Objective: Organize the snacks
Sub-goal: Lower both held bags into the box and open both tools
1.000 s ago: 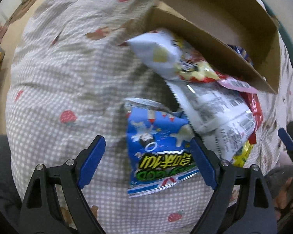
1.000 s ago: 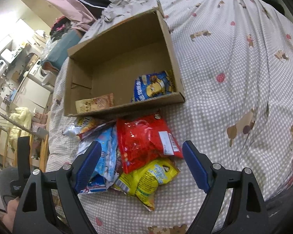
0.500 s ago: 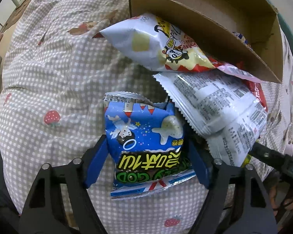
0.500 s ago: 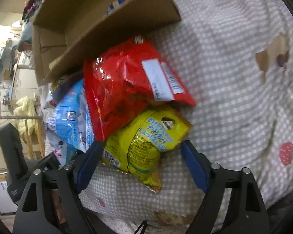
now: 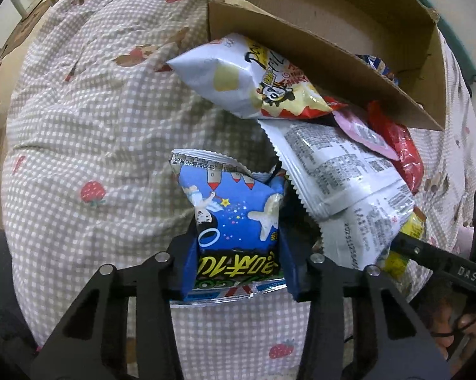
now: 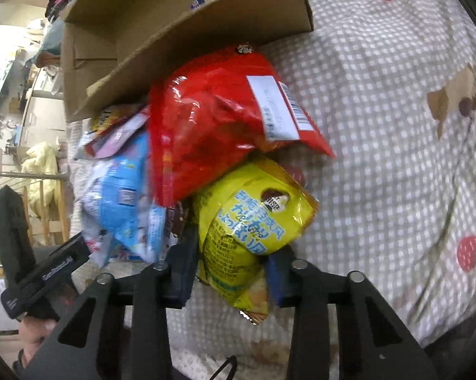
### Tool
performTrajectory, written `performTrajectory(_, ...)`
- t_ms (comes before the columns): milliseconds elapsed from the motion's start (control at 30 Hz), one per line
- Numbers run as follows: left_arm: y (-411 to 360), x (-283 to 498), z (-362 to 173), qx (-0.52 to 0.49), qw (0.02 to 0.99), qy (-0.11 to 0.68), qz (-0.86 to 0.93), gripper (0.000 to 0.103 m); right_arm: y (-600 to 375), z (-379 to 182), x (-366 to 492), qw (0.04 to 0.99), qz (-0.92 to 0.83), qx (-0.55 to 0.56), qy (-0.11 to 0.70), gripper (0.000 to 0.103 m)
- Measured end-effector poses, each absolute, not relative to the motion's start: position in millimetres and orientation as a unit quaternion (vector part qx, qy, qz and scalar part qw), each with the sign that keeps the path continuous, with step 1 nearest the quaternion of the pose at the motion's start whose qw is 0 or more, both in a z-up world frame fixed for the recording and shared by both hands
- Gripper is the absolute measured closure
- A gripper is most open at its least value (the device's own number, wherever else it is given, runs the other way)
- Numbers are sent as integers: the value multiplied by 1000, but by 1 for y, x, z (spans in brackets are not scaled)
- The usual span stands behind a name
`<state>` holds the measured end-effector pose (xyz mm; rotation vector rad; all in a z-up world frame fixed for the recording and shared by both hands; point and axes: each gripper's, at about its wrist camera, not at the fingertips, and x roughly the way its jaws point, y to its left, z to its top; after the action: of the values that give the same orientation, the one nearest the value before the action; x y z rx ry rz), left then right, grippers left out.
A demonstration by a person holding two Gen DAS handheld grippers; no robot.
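On checked bedspread (image 5: 89,120), near cardboard box (image 5: 349,63) — left tool (image 5: 236,266) just closed on blue snack bag (image 5: 238,218), right tool (image 6: 230,272) on yellow snack bag (image 6: 254,221). Risk: puffy bags slip, or red bag (image 6: 215,114) overlapping yellow drags along.

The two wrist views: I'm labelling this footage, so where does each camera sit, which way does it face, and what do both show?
Left wrist: on the left tongs, looking steeply down at the blue snack bag they have just closed on; a hand shows at lower right.
Right wrist: on the right tongs, angled down at the yellow snack bag they have just closed on; fingers at lower left.
Shared: cardboard box, red bag, checked bedspread.
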<state>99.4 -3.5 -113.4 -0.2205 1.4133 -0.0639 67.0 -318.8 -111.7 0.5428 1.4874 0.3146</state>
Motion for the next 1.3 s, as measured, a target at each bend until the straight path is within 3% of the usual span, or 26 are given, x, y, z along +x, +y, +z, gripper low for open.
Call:
performTrajectory(233,14,77,-93,-106,763,638,-18,67,-325,-84,36,708,136,238,651,67)
performTrajectory(533,31,58,-34,-102,815,571,-13,68,-337,-38,17,730,160,241,619,67)
performTrajectory(933,18,107,23,-75,856,510,-43,68,-348,34,40,788,198,241,531,67)
performTrajectory(1300,-5,154,45,-43,876,477,-60,68,-330,74,102,855,175,152,464,67)
